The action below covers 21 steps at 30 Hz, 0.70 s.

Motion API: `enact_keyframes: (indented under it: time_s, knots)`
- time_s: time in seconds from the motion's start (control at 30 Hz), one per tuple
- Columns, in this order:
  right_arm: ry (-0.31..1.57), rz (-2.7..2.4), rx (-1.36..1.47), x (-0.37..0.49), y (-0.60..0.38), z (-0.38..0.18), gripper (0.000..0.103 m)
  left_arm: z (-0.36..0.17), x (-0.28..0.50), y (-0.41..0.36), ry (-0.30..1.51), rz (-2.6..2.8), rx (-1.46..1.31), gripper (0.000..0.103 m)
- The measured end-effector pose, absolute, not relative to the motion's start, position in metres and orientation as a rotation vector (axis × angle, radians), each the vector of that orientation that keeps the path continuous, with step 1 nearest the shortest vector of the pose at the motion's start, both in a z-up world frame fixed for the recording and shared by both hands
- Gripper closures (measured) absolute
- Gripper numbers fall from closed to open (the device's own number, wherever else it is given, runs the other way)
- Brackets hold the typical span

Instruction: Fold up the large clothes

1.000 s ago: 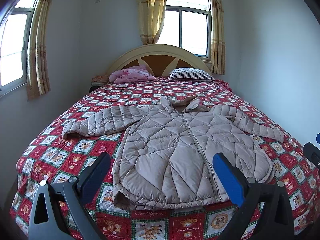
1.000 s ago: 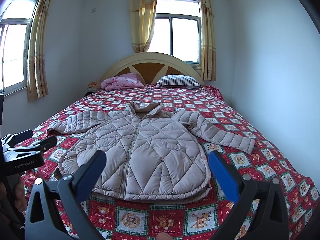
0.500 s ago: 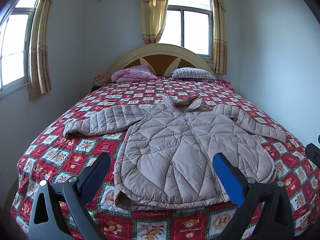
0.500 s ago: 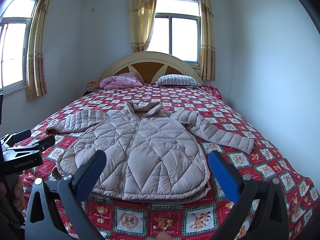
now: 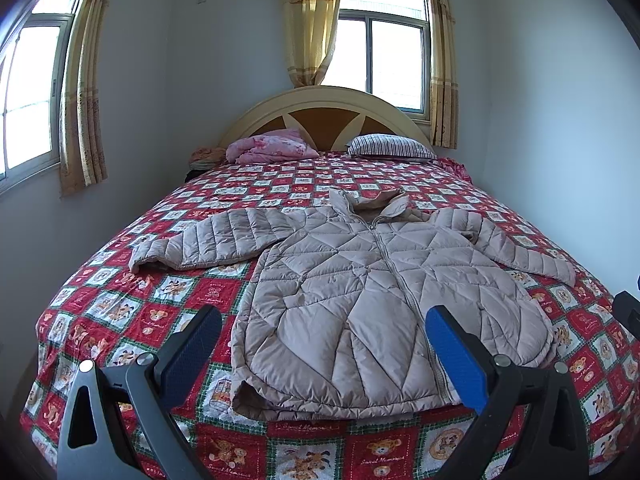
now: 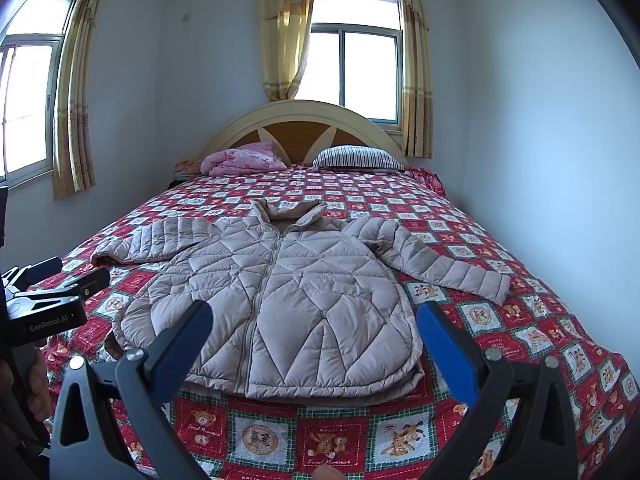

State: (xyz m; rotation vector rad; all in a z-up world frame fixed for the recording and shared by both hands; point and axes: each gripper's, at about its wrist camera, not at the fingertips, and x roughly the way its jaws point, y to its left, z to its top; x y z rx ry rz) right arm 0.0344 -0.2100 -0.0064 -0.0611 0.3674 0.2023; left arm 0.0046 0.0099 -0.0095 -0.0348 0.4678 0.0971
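A beige quilted jacket lies flat, zipped and front up on the bed, its collar toward the headboard and both sleeves spread out to the sides. My left gripper is open and empty, held above the foot of the bed just short of the jacket's hem. My right gripper is open and empty too, hovering over the hem from the bed's foot. The left gripper's body shows at the left edge of the right wrist view, with a hand under it.
The bed carries a red patchwork cover with bear prints. A pink folded blanket and a striped pillow lie by the curved headboard. White walls flank the bed, with curtained windows behind and at left.
Both grippers have risen slightly, so the bed and jacket sit a little lower in view. The jacket has not moved and both grippers stay open.
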Motion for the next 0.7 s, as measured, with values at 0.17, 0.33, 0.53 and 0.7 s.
enact_keyframes:
  time_s: [0.17,0.33,0.53,0.7]
  knots:
    - [0.369,0.204,-0.062,0.035,-0.21,-0.0063,0.0,-0.0098,0.0048,0.0105,0.466,0.1,-0.036,0.001]
    - [0.369,0.204,-0.061,0.0354,-0.2099,-0.0058,0.0,-0.0098,0.0047,0.0119,0.465,0.102,-0.038,0.001]
    - [0.371,0.205,-0.061,0.0354,-0.2098,-0.0063,0.0,-0.0096,0.0054,0.0132,0.465,0.106,-0.038,0.001]
    - [0.37,0.205,-0.061,0.0356,-0.2098,-0.0066,0.0,-0.0099,0.0058,0.014,0.467,0.106,-0.038,0.001]
